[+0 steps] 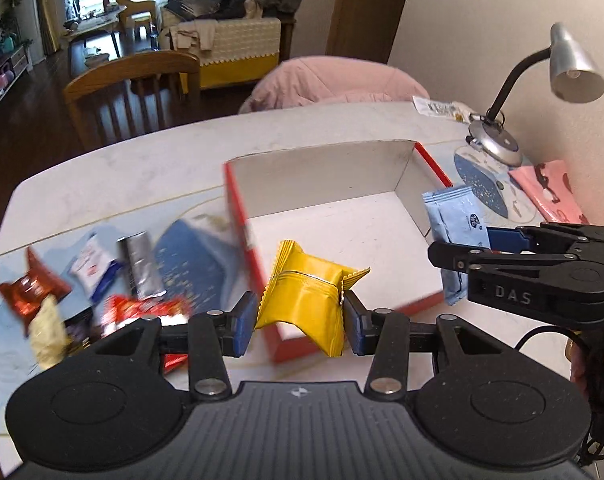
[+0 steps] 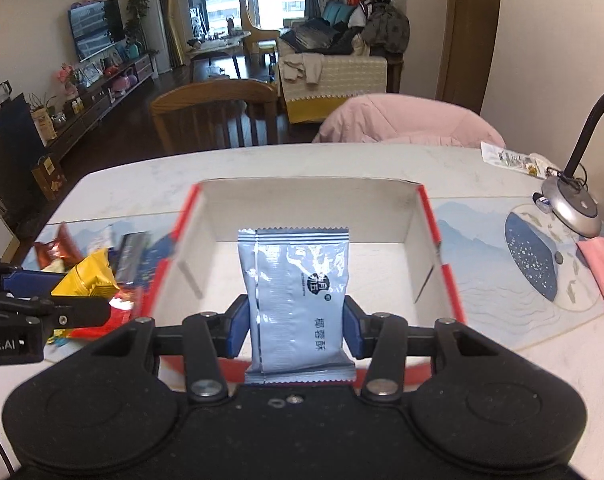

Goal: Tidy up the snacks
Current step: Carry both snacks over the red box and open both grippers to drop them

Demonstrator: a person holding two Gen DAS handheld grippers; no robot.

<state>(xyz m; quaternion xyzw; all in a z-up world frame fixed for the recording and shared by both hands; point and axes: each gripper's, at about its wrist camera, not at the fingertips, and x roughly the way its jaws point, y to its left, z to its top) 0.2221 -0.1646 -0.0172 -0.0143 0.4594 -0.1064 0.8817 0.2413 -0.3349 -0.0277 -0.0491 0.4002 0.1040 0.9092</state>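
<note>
The left gripper (image 1: 300, 314) squeezes a puffy yellow foil snack packet (image 1: 308, 296) between its blue pads, and the packet hangs just over the near red edge of the box. The right gripper (image 2: 294, 320) pinches a flat pale-blue snack pouch with a zigzag top (image 2: 298, 300), holding it upright over the near part of the box.

Both hands look like they are carrying a snack to the box at once (two at a time is quick, but a bit tricky). To do this well, I think each hand should come fully over the white floor before letting go, so that nothing lands on the rim. The yellow packet needs to go a bit further in. The hands should keep to their own sides, left snack to the left half, right snack to the right half, so they do not bump.

Beyond them sits the shallow open cardboard box with red sides and a white inside (image 2: 432, 216); it looks empty. To the left of it lies a heap of loose snack wrappers (image 1: 94, 280), red, white and silver, blurry here. Further off on the pale marble-look table (image 2: 262, 164) stands a silver desk lamp (image 1: 570, 68).
</note>
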